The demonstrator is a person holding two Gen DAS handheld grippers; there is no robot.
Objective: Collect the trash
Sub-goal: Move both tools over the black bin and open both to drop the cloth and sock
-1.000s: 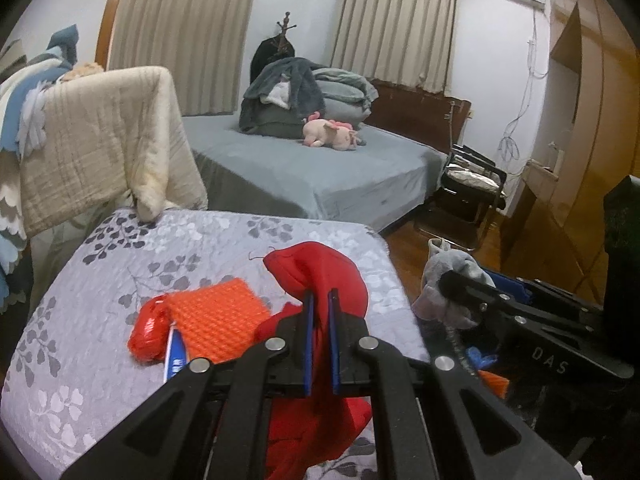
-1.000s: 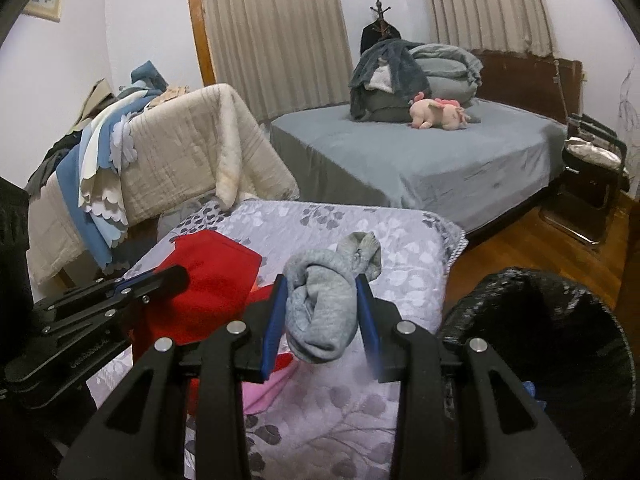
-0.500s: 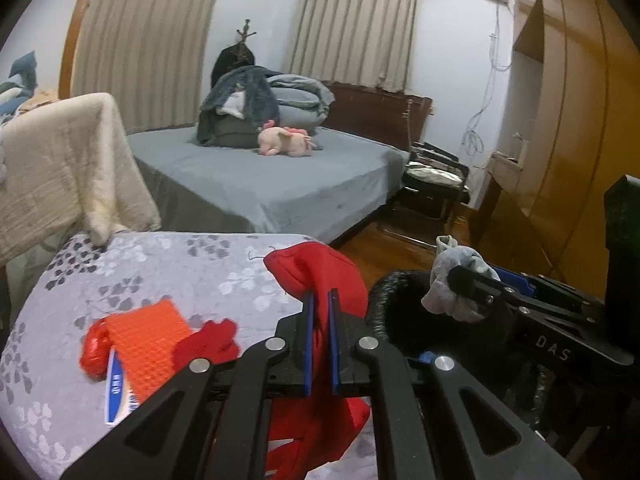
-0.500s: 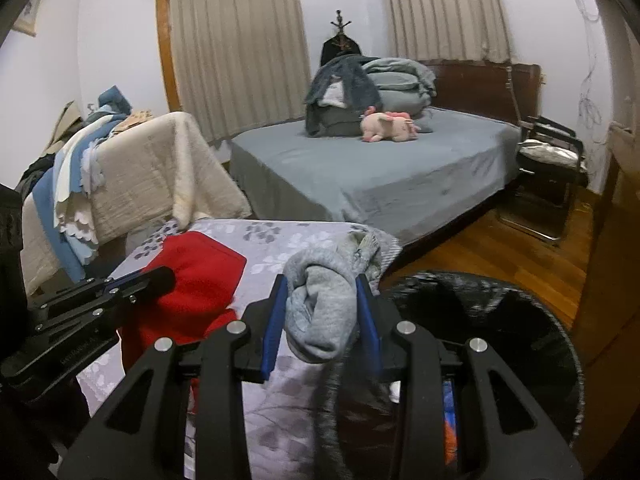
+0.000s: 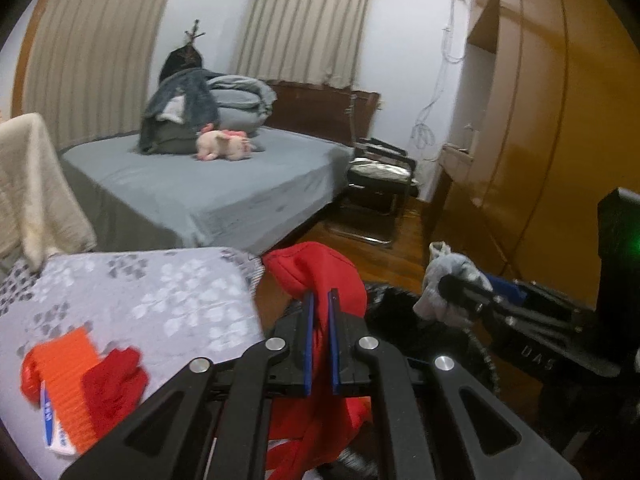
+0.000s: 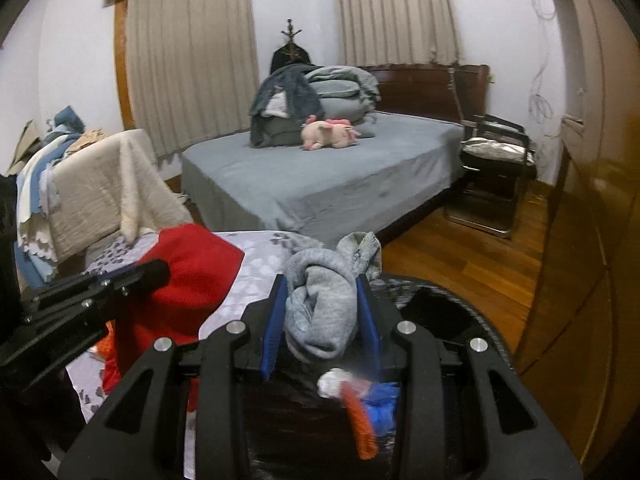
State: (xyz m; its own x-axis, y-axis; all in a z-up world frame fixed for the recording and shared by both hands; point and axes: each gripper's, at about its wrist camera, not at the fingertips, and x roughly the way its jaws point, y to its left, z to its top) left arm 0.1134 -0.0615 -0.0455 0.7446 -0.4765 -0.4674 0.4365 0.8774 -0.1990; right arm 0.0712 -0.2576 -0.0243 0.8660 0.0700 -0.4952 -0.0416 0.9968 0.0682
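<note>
While both tools point forward and tilted downward, the left gripper (image 5: 319, 308) is clenched on a red cloth (image 5: 320, 272), which bunches above the blue pads and hangs below them; in the right wrist view that cloth (image 6: 188, 276) sits at the left gripper's tip, over the edge of the floral bedspread (image 6: 256, 268). Right gripper (image 6: 322, 300) grasps a rolled grey sock (image 6: 320, 312) between its blue pads, jaws part way apart around it, sock end sticking up past the tips. From the left wrist view the sock (image 5: 448, 284) shows at right, gripper body black behind it. Directly under the right gripper is a bin lined with a black bag (image 6: 460, 308), rim visible right of the jaws; inside lie blurred bits, white, orange and blue (image 6: 360, 396). In the left view the bag rim (image 5: 396, 308) is just right of the red cloth. On the floral bedspread (image 5: 132, 292) at lower left lie an orange knit piece (image 5: 64, 364), a small red cloth (image 5: 112, 384) overlapping it, and a white and blue wrapper (image 5: 50, 420) partly under it. Behind: grey bed (image 6: 320, 184) with folded bedding and a pink plush toy (image 6: 328, 132), cream blanket (image 6: 100, 184) draped left, folding chair (image 6: 496, 168) by the bed, wooden wardrobe (image 6: 580, 200) close along the right. Open wood floor (image 6: 460, 256) lies between bin, bed and wardrobe; bedspread edge ends just left of the bin.
</note>
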